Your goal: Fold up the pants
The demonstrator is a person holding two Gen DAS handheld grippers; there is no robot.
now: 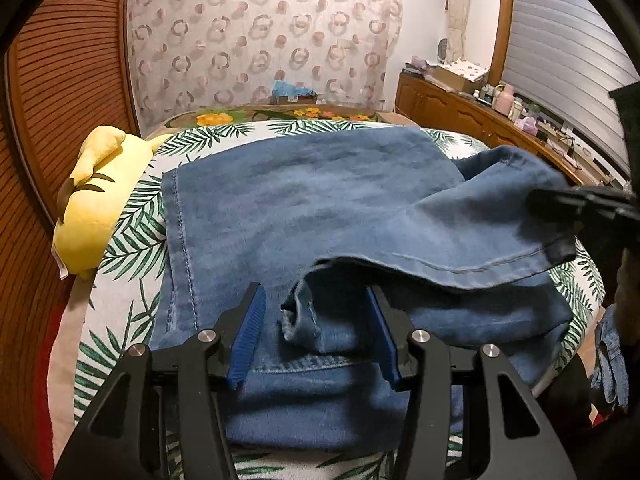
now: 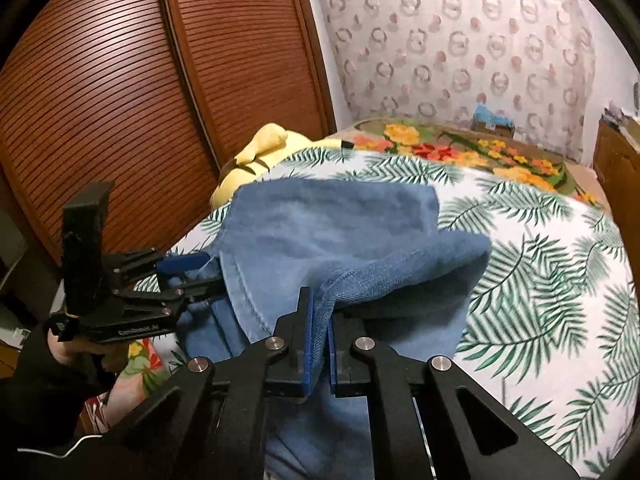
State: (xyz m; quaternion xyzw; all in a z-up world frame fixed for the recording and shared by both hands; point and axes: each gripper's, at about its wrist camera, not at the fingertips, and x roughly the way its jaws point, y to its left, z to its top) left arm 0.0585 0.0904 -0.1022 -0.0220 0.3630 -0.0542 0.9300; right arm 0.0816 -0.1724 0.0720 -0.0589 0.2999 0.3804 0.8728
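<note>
Pants mid-fold, one flap up in the air, not laid down yet.

R claw [image 2: 319,330] clamped on a hem edge of the pants [image 1: 304,208], lifted; L claw [image 1: 316,320] spread wide over a frayed hem, gripping nothing. Pants lie on the bed [image 2: 540,280], partly doubled w/ creases; judging by this, flap needs laying and smoothing. Yellow plush [image 1: 90,216] beside.

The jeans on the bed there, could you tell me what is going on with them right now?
A person with a handheld gripper in each hand is folding blue jeans on a leaf-print bedspread. The right gripper is shut on a lifted edge of the denim, carrying it over the rest. The left gripper is open, its fingers on either side of a bunched frayed hem, gripping nothing. A yellow plush toy lies beside the jeans.
</note>
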